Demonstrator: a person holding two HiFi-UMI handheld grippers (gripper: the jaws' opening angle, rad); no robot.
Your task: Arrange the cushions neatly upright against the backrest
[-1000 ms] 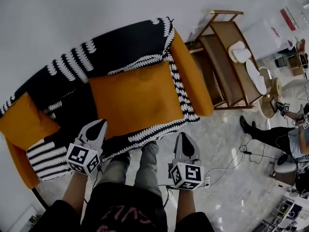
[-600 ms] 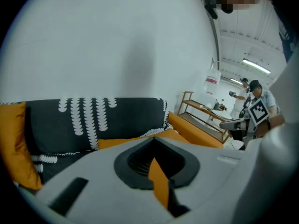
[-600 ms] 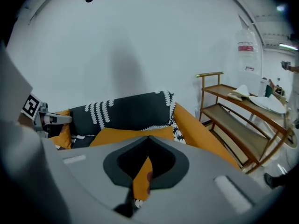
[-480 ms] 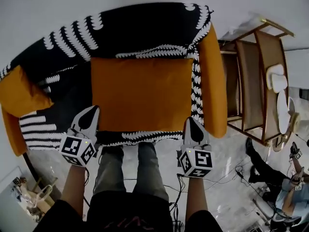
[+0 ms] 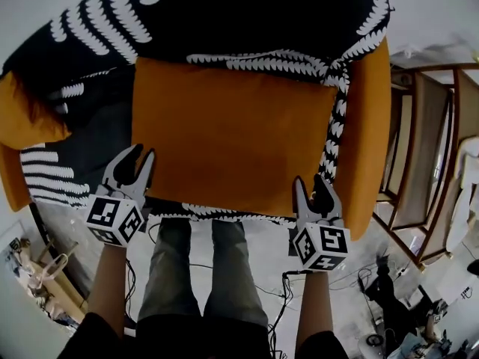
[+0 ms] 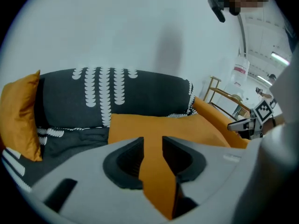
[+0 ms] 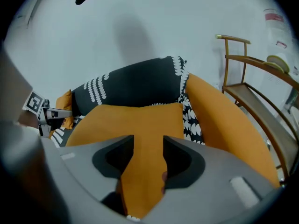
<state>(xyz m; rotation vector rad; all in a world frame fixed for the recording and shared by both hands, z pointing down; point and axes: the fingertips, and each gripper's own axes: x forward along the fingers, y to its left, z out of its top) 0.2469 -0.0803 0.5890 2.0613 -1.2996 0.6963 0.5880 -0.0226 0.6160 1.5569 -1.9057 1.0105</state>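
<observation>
Head view: the orange cushion is seen lying flat, not yet propped up. The left gripper and right gripper are held empty at its front edge, jaws just parted.

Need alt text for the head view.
A large orange cushion lies flat on a black-and-white patterned sofa. Left gripper and right gripper sit at its front corners, jaws just opening, nothing clamped. A second orange cushion sits far left.

Ahead of the left hand-held gripper and the right hand-held gripper, both grey with black-and-white squares, the cushion is plain orange. Behind it the sofa cover is black with rows of white scales; the armrest is orange.
</observation>
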